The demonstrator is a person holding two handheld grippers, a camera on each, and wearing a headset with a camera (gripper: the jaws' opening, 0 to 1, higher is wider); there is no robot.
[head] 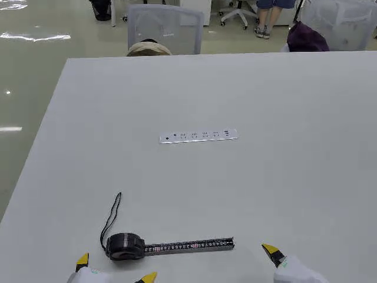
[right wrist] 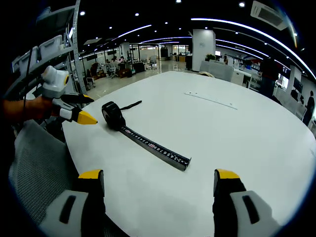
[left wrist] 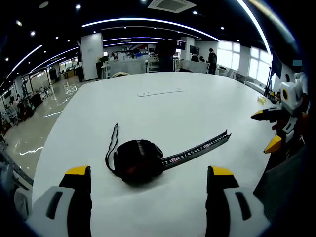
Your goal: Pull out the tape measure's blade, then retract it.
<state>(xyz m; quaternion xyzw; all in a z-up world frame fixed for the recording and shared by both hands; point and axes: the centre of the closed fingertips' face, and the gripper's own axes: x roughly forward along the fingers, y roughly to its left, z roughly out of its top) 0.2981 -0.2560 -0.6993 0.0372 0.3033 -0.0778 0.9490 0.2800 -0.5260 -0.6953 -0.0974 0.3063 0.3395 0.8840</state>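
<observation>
Tape measure [head: 125, 246] lies flat on the table [head: 206, 88] near the front edge. Its blade [head: 188, 245] is out and points right, so the long axis runs left-right. The case is just ahead of the left gripper [head: 116, 268], and the blade tip points toward the right gripper [right wrist: 158, 173]. Both sets of jaws are wide apart, gripping nothing.

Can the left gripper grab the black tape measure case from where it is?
Probably yes. The left gripper sits open just short of the tape measure case, with only bare table between them. The blade points off sideways.
</observation>
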